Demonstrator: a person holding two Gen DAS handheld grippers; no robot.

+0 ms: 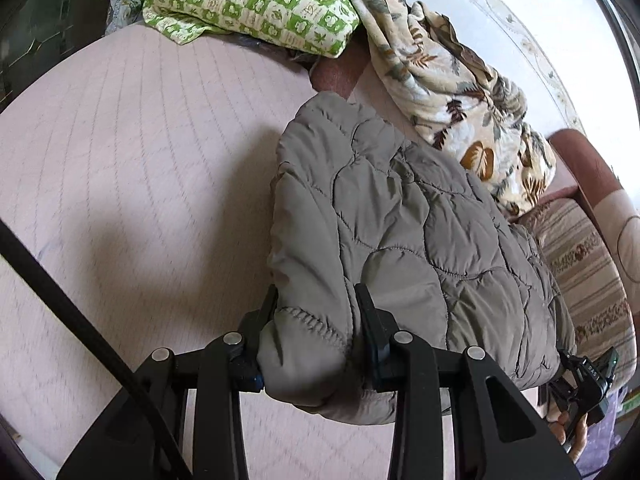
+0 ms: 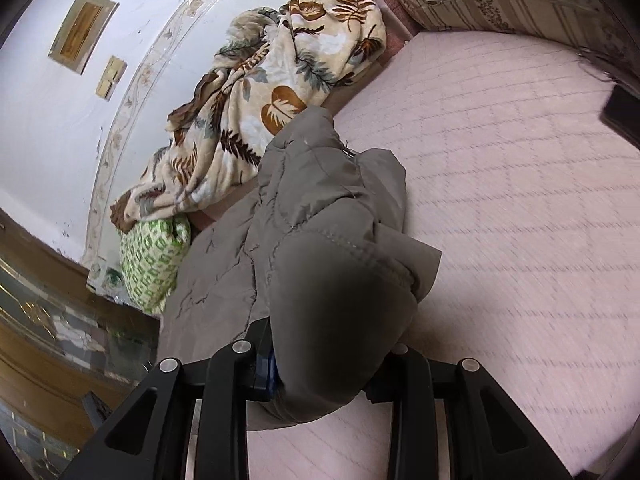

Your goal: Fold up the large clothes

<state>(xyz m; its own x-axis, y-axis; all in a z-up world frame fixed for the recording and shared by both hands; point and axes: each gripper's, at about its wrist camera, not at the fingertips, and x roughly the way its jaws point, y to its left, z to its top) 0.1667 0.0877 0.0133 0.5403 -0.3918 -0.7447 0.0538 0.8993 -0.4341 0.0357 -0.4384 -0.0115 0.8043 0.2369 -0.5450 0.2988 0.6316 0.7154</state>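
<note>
A grey-brown quilted padded jacket (image 1: 404,220) lies bunched on the pink quilted bedcover (image 1: 140,168). My left gripper (image 1: 316,304) is shut on a thick stitched edge of it, and the fabric bulges between both fingers. In the right wrist view the jacket (image 2: 320,216) is lifted at its near end, with my right gripper (image 2: 328,344) shut on a puffy fold. That fold hides the right finger's tip. The right gripper (image 1: 588,376), held by a hand, also shows in the left wrist view at the jacket's far corner.
A leaf-print blanket (image 1: 452,80) is heaped along the wall behind the jacket. A green checked pillow (image 1: 256,4) lies at one end and a striped cushion (image 1: 580,268) at the other. A dark object (image 2: 622,114) sits at the bedcover's edge (image 2: 520,160).
</note>
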